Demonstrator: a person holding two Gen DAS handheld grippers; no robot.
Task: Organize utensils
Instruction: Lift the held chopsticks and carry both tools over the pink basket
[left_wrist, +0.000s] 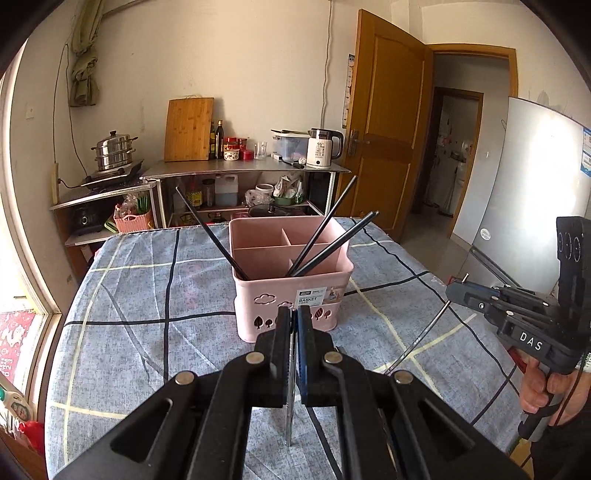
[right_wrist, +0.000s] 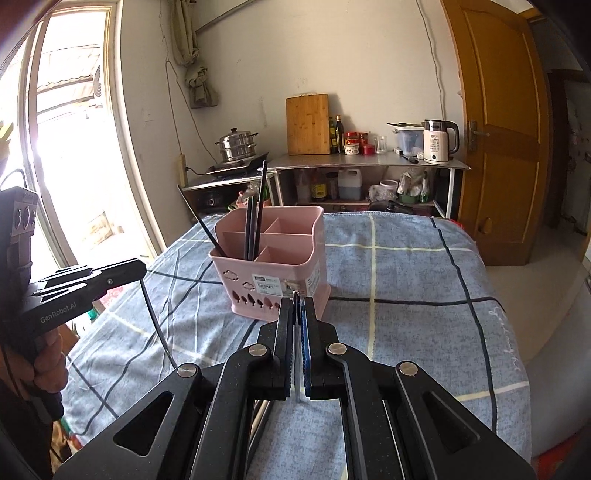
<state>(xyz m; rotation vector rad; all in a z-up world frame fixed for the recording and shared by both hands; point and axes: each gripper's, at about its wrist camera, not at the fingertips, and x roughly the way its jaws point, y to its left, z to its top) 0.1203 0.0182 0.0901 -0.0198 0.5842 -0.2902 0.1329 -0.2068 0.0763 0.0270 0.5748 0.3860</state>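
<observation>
A pink compartment basket (left_wrist: 291, 295) (right_wrist: 273, 280) stands on the checked tablecloth (left_wrist: 147, 295). Three black chopsticks (left_wrist: 325, 225) (right_wrist: 255, 210) lean out of its near compartments. My left gripper (left_wrist: 294, 310) (right_wrist: 142, 271) hovers just in front of the basket, shut on a thin dark chopstick (right_wrist: 155, 325) (left_wrist: 290, 424) that hangs down from its jaws. My right gripper (right_wrist: 296, 301) (left_wrist: 452, 290) is beside it at the same height, shut on a silver metal chopstick (left_wrist: 417, 339) that slants down toward the cloth. A hand (left_wrist: 535, 391) holds each gripper's handle.
Behind the table stands a steel counter (left_wrist: 243, 171) with a cutting board (left_wrist: 188, 129), bottles and a white kettle (left_wrist: 323, 147). A steamer pot (left_wrist: 112, 149) sits at its left. A wooden door (left_wrist: 388, 122) and a fridge (left_wrist: 535, 192) are to the right, a window (right_wrist: 70, 147) to the left.
</observation>
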